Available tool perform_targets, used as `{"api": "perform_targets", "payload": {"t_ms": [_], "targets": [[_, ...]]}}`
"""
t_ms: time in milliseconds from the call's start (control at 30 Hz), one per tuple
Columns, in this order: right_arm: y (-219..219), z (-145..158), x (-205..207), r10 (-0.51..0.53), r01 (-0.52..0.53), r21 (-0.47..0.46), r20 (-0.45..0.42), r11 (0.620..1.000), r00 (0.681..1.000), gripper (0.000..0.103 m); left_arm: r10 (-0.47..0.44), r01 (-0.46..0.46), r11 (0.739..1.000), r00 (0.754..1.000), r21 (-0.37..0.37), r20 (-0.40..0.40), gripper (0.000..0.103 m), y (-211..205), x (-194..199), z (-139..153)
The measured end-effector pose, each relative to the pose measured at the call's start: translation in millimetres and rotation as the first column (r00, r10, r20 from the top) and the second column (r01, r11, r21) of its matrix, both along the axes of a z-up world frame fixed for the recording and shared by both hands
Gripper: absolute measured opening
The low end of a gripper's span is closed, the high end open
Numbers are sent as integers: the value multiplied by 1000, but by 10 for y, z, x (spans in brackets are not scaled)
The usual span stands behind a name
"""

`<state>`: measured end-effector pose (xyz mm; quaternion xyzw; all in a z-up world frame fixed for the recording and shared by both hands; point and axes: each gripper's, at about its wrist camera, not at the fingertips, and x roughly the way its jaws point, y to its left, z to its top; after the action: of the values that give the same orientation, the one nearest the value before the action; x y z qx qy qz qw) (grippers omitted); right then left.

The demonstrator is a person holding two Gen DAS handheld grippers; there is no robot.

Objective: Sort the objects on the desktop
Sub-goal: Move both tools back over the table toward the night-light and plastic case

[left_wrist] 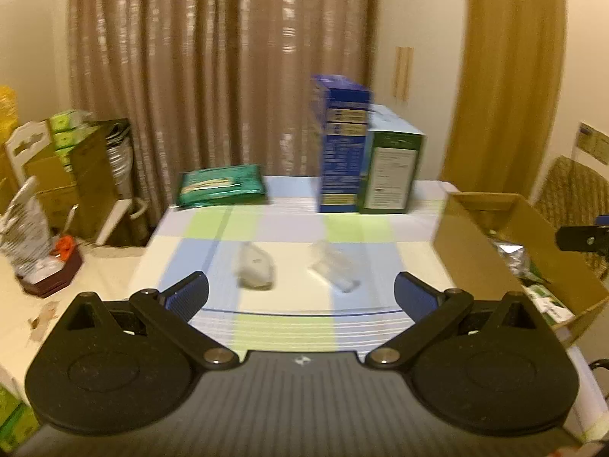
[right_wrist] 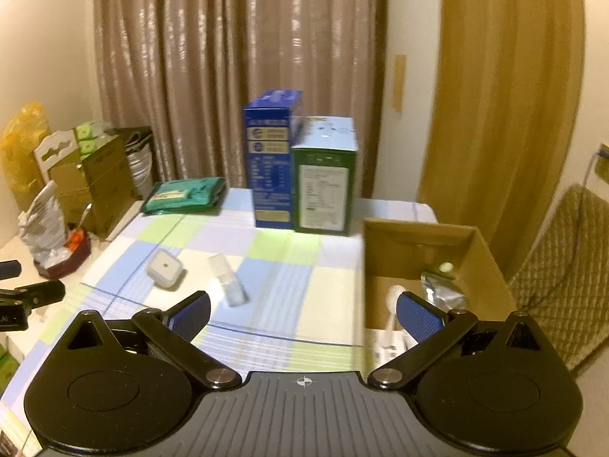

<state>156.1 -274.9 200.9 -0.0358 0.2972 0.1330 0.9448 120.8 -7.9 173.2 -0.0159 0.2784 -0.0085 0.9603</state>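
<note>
- The left gripper (left_wrist: pixel 300 291) hangs over the near part of the worktop (left_wrist: pixel 289 327), its blue-padded fingers (left_wrist: pixel 188 293) spread wide with nothing between them.
- The right gripper (right_wrist: pixel 303 314) is likewise wide apart and empty; its right finger (right_wrist: pixel 418 318) sits over the near corner of the cardboard box (right_wrist: pixel 483 251), its left finger over the checked cloth.
- Two small white things lie apart in the middle of the worktop: a rounded square white case (right_wrist: pixel 165 267) to the left and a small clear-and-white packet (right_wrist: pixel 227 280) just to its right. In the left wrist view both are blurred.
- Bare cloth runs all around these two, with open room on the near side up to the fingers and on the far side up to the standing cartons.
- At the far edge a tall blue carton (right_wrist: pixel 270 160) stands upright, touching a shorter green carton (right_wrist: pixel 325 179) on its right.
- A flat green pack (right_wrist: pixel 184 195) lies at the far left corner, its end close to the worktop's left edge.
- The open cardboard box stands against the worktop's right side; inside it I can see a silvery foil bag (right_wrist: pixel 443 289) and some white items, too small to name.
- Past the left edge a lower surface carries a dark red tray (right_wrist: pixel 62 262) with clutter, and brown boxes behind it.
- A woven chair (right_wrist: pixel 563 266) stands beyond the box on the right, and curtains close off the back.
</note>
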Motion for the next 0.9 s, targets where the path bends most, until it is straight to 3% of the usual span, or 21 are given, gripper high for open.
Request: {"api": "perform_targets", "payload": {"t_ms": [433,700,900], "targets": [[774,-103,-23,141,-140,-26,22,990,990,101,125,-125,992,992,12,-20,102,882,-290,-126],[915,-270,106,141,-139,-68,22,988,990,101,106,-106,994,994,-3,-25,102,954,-205,-285],[922,-524,264,144,-145,-76,-18,987,989,101,81,-81,996,997,34,-2,102,868,-20,-459]]}}
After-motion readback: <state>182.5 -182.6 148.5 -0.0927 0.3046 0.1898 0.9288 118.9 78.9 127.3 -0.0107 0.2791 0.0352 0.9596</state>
